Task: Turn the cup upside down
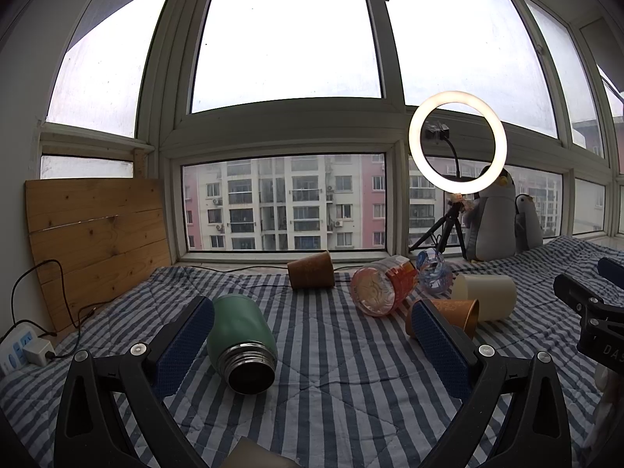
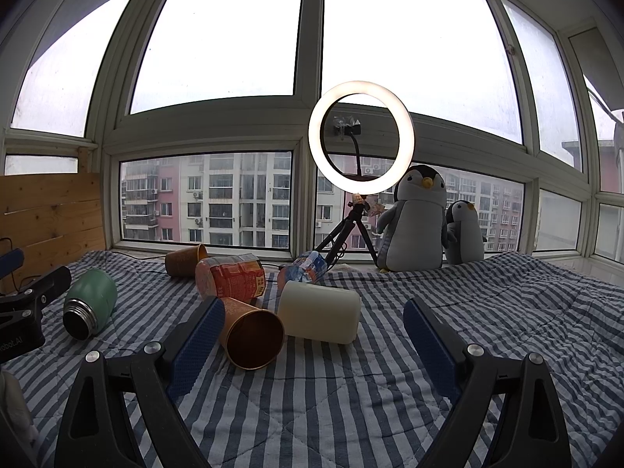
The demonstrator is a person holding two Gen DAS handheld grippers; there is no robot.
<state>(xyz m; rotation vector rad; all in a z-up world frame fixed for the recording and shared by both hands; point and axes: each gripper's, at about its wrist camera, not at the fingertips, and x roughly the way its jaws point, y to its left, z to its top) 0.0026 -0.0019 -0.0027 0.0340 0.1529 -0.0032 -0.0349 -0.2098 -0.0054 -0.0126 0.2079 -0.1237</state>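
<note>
Several cups lie on their sides on a striped quilt [image 1: 331, 370]. A green metal flask [image 1: 241, 341] lies with its mouth toward me, just inside my left gripper's left finger. My left gripper [image 1: 312, 319] is open and empty. A brown paper cup [image 2: 249, 335] lies beside my right gripper's left finger, next to a cream cup [image 2: 319, 316]. My right gripper [image 2: 314, 318] is open and empty. A second brown cup [image 1: 312, 269], a clear cup with an orange label [image 1: 380, 290] and a clear blue cup [image 1: 435, 271] lie farther back.
A lit ring light on a tripod [image 2: 360, 136] stands at the window sill. Two plush penguins [image 2: 417, 218] sit to its right. A wooden board [image 1: 97, 241] leans at the left, with a power strip and cable [image 1: 23, 347] below it.
</note>
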